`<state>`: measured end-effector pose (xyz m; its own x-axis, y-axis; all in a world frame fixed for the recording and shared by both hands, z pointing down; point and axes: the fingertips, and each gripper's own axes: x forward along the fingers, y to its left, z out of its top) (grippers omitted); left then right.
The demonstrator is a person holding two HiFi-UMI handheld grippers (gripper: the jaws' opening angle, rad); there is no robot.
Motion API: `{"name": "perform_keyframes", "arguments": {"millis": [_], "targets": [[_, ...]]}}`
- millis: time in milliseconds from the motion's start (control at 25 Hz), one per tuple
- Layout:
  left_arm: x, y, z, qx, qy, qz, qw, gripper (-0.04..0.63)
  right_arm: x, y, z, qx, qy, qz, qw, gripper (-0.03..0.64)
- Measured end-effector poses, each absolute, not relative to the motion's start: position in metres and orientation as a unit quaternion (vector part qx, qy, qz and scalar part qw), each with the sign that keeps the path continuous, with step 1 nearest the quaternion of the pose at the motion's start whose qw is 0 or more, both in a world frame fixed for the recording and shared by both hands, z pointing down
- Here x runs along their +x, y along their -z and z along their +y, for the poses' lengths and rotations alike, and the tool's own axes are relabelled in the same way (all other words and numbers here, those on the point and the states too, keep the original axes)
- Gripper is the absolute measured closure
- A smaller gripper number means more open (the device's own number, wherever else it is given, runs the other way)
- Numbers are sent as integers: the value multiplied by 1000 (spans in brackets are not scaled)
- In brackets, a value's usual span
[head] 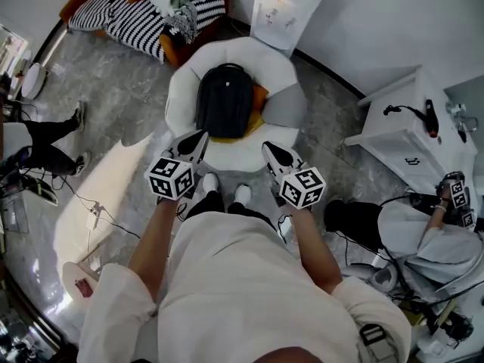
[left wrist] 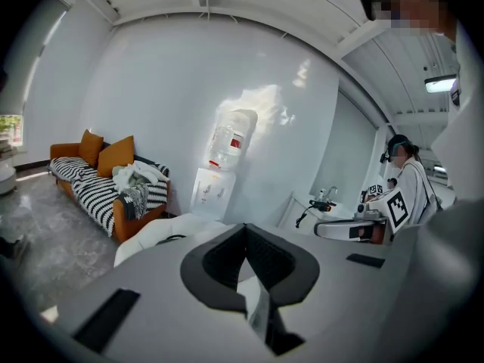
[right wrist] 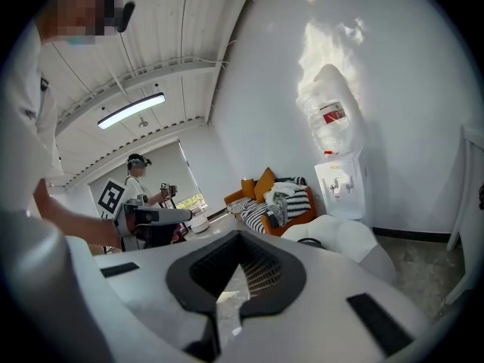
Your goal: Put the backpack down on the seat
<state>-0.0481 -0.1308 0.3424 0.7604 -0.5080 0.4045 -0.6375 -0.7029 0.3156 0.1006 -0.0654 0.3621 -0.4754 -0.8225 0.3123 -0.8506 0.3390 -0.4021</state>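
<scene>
A black backpack (head: 224, 99) rests upright against the back of the round white seat (head: 283, 70), on an orange cushion (head: 259, 97). Neither gripper touches it. My left gripper (head: 200, 135) hovers over the seat's front edge, just below the backpack, shut and holding nothing. My right gripper (head: 267, 147) is level with it to the right, also shut and empty. In the left gripper view the jaws (left wrist: 244, 262) meet with nothing between them, and the seat (left wrist: 147, 239) shows beyond. The right gripper view shows the same closed jaws (right wrist: 239, 269), with the seat (right wrist: 349, 240) ahead.
A striped sofa (head: 140, 23) with orange cushions and clothes stands at the back left, a water dispenser (head: 281, 10) behind the seat, and a white cabinet (head: 408, 138) at right. Another person (head: 442, 237) sits at right, and someone's legs (head: 49, 142) at left. Cables lie on the floor.
</scene>
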Motion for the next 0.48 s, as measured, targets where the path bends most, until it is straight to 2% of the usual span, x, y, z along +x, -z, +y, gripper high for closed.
{"name": "perform_keyframes", "arguments": {"millis": [480], "targets": [[-65,-318,-110,922,-119,-307,202,578,76,-345,-43,504,-245,-828,23,594]]}}
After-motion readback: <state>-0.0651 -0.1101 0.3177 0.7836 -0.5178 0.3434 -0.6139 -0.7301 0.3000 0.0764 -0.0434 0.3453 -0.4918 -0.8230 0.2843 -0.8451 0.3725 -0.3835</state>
